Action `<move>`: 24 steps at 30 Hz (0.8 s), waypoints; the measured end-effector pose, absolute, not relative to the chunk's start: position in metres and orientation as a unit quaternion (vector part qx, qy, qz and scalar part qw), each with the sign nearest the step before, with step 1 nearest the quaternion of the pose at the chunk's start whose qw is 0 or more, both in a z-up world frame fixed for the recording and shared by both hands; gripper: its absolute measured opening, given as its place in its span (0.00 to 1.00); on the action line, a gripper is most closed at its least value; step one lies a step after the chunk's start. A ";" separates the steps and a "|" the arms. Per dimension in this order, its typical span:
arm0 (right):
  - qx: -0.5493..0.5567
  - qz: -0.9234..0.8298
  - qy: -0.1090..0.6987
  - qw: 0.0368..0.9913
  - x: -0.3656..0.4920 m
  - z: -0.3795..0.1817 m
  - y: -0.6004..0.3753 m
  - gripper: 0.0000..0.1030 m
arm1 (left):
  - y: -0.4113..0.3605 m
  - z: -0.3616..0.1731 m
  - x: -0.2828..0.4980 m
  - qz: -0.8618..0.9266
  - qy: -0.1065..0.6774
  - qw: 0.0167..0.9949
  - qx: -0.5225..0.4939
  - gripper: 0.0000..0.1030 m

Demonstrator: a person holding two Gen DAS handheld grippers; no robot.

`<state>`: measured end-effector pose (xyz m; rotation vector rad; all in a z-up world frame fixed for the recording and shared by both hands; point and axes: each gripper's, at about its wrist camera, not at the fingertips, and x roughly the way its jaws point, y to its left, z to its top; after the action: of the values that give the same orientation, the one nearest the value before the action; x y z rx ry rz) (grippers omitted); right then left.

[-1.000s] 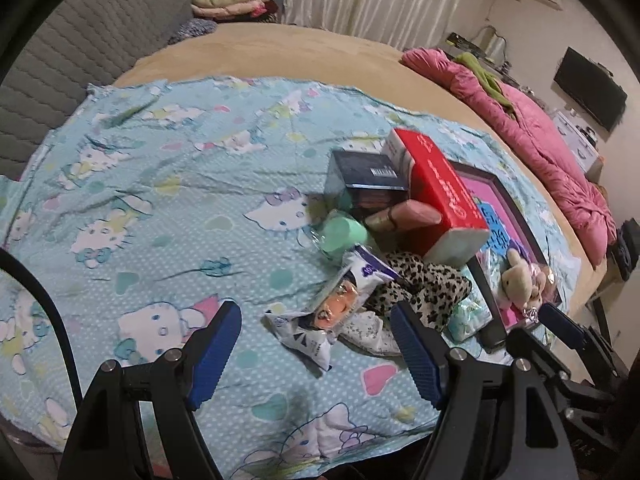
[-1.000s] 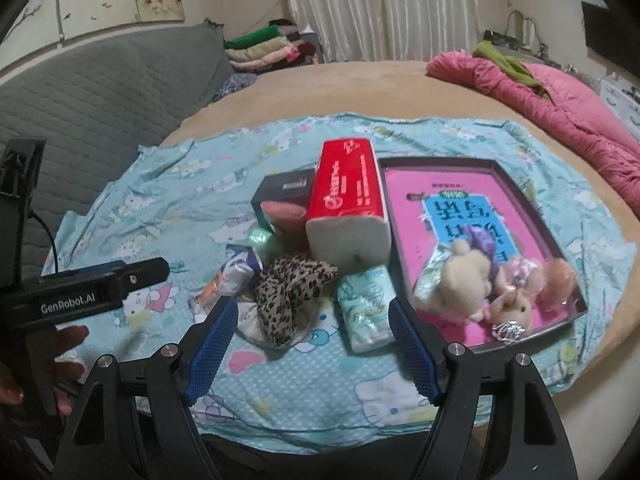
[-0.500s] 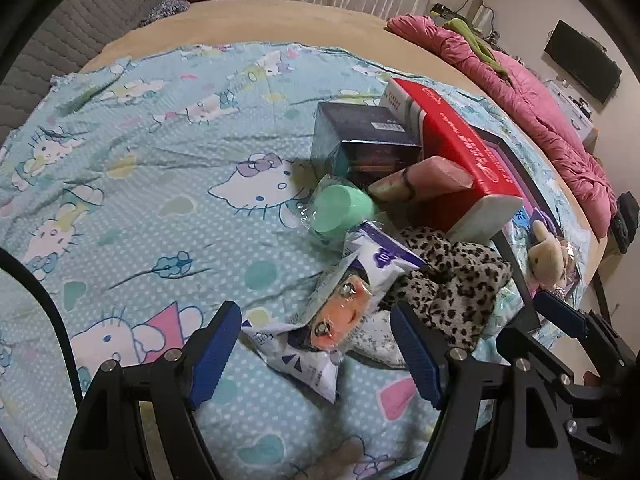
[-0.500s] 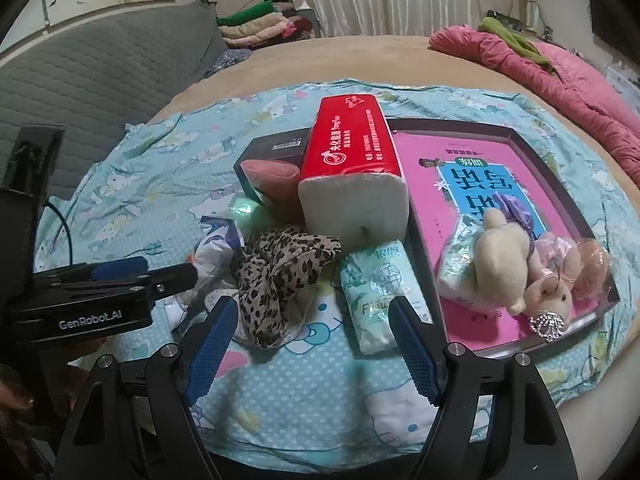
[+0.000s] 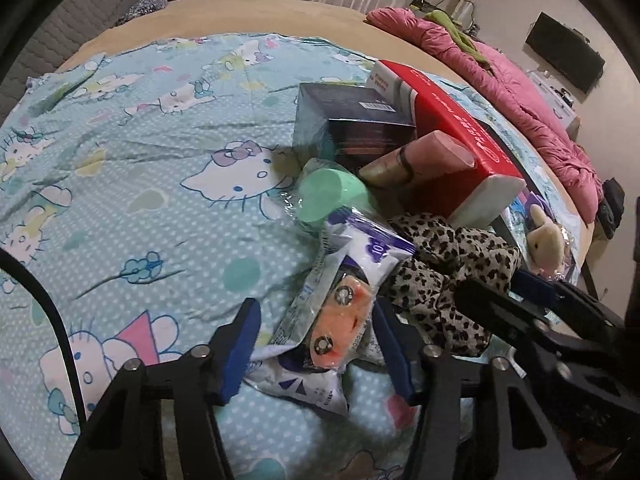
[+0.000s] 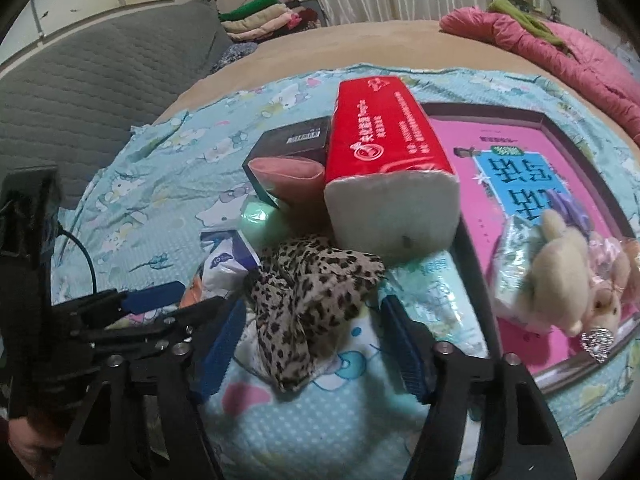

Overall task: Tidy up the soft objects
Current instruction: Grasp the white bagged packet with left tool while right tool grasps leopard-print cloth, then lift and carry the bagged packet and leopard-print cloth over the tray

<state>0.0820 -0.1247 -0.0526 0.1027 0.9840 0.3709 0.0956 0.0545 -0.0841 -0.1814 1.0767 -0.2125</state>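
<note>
Both grippers are at the pick-up step, 1 soft item each. The left gripper (image 5: 316, 344) has its jaws closing around a white crinkly plastic packet printed with an orange cartoon face (image 5: 336, 320); the blue pads do not look to be pressing it yet, though its right edge is hard to read. The right gripper (image 6: 312, 344) is likewise closing, a crumpled leopard-print fabric piece (image 6: 308, 300) lying between its pads, apparently unpinched.

Next, each needs to finish the squeeze, then lift clear toward the pink-lined dark-framed tray (image 6: 560, 128) at 2 o'clock (where a cream plush toy (image 6: 560, 264) already lies).

Only the right view shows the tray floor; only the left shows the packet's face and the mint-green wrapped roll (image 5: 328, 196) at 12 o'clock.
</note>
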 end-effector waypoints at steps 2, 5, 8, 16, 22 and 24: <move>0.048 0.179 0.472 0.862 0.086 -0.056 -0.122 0.51 | 0.054 -0.086 0.097 -0.105 0.513 0.847 -0.089 0.52; 0.045 0.182 0.476 0.859 0.090 -0.061 -0.119 0.35 | 0.054 -0.089 0.098 -0.111 0.516 0.844 -0.094 0.47; 0.038 0.195 0.470 0.860 0.088 -0.062 -0.118 0.13 | 0.055 -0.091 0.099 -0.114 0.517 0.842 -0.105 0.43; 0.029 0.224 0.445 0.867 0.078 -0.051 -0.121 0.08 | 0.052 -0.088 0.093 -0.122 0.513 0.841 -0.118 0.39; 0.030 0.237 0.423 0.874 0.066 -0.038 -0.131 0.08 | 0.058 -0.079 0.082 -0.105 0.500 0.850 -0.128 0.37; 0.031 0.241 0.418 0.875 0.064 -0.034 -0.133 0.08 | 0.059 -0.072 0.075 -0.098 0.494 0.854 -0.129 0.37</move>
<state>0.0640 -0.1330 -0.0336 0.0652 0.8727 0.5026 0.0752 0.0595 -0.0716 -0.2715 1.0382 -0.2065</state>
